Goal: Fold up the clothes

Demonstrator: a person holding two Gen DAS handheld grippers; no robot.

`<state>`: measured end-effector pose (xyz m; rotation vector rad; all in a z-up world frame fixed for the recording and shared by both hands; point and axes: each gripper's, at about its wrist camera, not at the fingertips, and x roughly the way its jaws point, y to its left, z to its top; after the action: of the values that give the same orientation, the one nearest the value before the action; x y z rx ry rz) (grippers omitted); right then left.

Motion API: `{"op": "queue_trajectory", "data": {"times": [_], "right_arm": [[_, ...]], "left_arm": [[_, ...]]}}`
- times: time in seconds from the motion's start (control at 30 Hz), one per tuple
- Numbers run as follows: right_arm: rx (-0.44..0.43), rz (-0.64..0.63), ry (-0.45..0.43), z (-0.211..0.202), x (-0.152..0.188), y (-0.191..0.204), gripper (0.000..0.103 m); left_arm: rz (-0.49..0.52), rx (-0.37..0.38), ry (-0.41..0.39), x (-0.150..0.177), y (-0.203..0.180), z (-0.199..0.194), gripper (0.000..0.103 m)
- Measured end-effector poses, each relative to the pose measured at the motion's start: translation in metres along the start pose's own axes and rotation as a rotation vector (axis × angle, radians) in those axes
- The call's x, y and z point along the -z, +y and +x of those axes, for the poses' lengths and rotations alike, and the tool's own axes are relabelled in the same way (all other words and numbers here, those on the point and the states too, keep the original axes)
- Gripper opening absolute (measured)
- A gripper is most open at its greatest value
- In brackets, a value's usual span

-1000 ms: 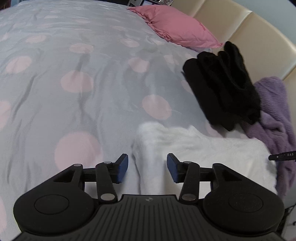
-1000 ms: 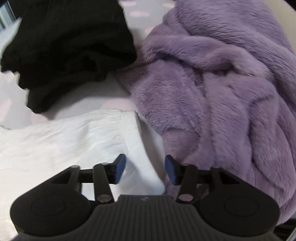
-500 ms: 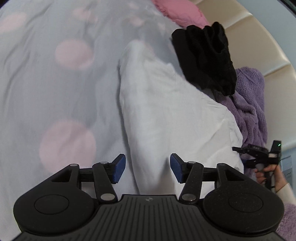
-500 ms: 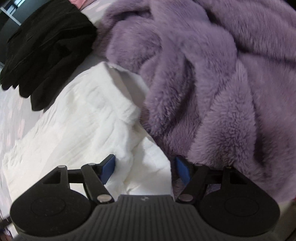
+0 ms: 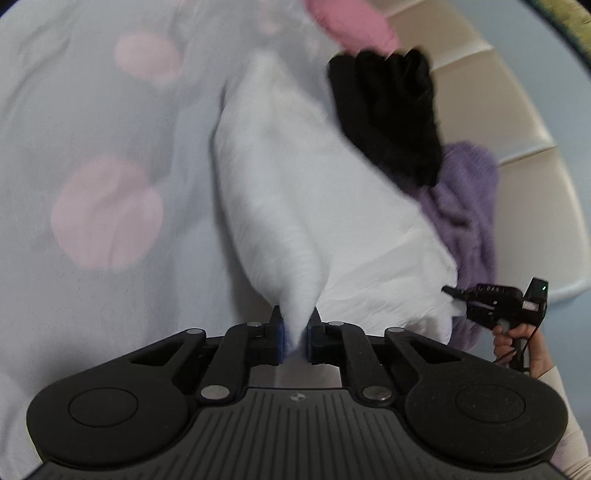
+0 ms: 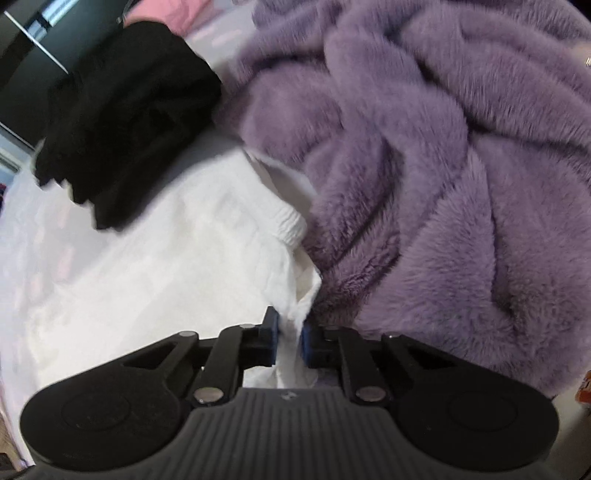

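The left gripper [image 5: 295,334] pinches a gathered corner of the white garment [image 5: 317,206], blue pads closed on the fabric, while the right gripper [image 6: 289,338] is clamped on the opposite corner beside its ribbed cuff [image 6: 290,221]. The dotted bedspread [image 5: 103,155] lies open and bare to the left of the garment, whereas the right edge is crowded: the purple fleece [image 6: 424,177] touches the white hem and the black clothes [image 5: 388,110] overlap its far edge, near the pink pillow [image 5: 351,29]
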<state>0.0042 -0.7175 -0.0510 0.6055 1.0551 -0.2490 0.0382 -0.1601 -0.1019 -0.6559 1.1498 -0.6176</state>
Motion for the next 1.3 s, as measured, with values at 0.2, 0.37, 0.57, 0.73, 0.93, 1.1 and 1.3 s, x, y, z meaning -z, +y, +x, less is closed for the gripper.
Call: {"op": "queue_trajectory", "data": {"times": [0.2,0.37,0.57,0.73,0.93,1.1,1.3], "right_arm": [[-0.054,0.004,-0.065,-0.047,-0.007,0.03,0.012],[-0.115,-0.011,-0.116,-0.09,-0.01,0.069,0.012],[-0.202,-0.105,-0.165,-0.123,-0.012,0.137,0.012],[-0.263,-0.178,-0.152,-0.122,-0.008,0.21,0.012],[-0.365,-0.216,-0.154,-0.097,-0.007,0.295,0.012],[-0.42,-0.227,-0.113,-0.072,0.006,0.333,0.012],[-0.353,-0.249,0.051,-0.014,0.052,0.326,0.012]], "left_arm": [[0.06,0.045,-0.095,-0.029,-0.017,-0.045,0.007],[0.083,0.086,-0.181,-0.057,-0.032,-0.09,0.007],[0.129,0.078,-0.275,-0.09,-0.046,-0.168,0.007],[0.14,-0.014,-0.309,-0.118,-0.039,-0.226,0.007],[0.096,-0.116,-0.427,-0.156,-0.016,-0.285,0.007],[0.062,-0.207,-0.432,-0.154,0.014,-0.309,0.007],[-0.044,-0.321,-0.254,-0.119,0.081,-0.29,0.007]]}}
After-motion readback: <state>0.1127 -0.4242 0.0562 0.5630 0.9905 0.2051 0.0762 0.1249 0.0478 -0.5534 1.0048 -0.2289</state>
